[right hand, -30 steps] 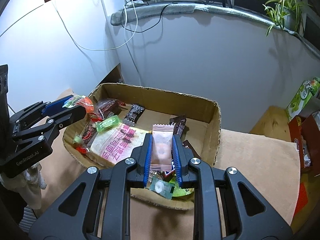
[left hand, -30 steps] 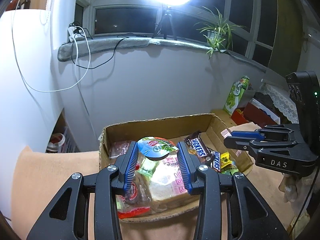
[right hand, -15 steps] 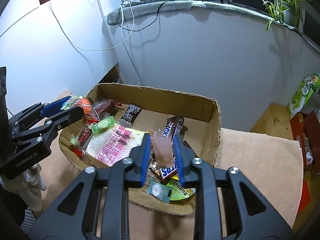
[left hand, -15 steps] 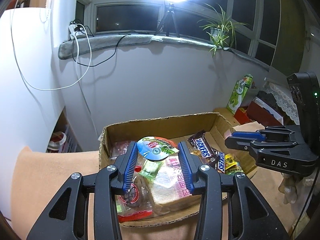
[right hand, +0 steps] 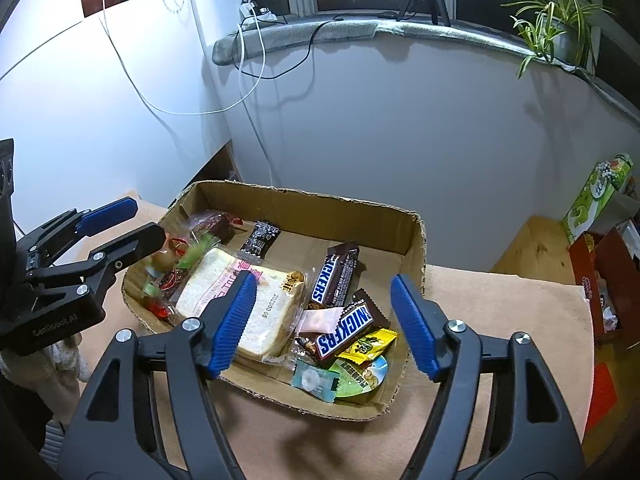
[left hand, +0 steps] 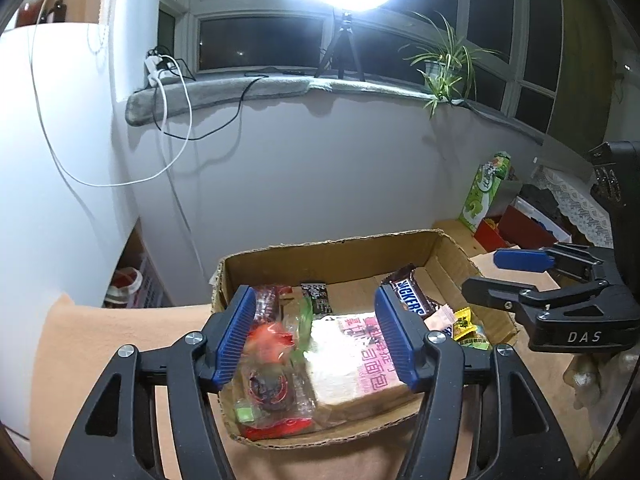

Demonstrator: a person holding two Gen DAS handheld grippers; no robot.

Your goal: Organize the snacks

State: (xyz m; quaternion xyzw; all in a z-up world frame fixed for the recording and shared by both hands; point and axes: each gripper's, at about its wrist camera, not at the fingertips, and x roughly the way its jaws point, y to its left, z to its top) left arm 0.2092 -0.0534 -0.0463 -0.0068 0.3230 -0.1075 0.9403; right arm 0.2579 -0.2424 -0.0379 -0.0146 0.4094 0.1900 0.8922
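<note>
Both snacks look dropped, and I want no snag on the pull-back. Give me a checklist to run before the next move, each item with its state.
1. Left hand-held gripper free of its snack: ok, jaws opening, pads clear of the blurred red and green packet.
2. Right hand-held gripper free: ok, jaws opening, nothing pressed.
3. Pink sachet inside the cardboard box: ok, lying beside the Snickers bars.
4. Red and green packet settled: cannot tell, it is motion-blurred.
5. Snacks hanging over the box rim: ok, none seen.
6. Grippers apart from each other: ok.
</note>
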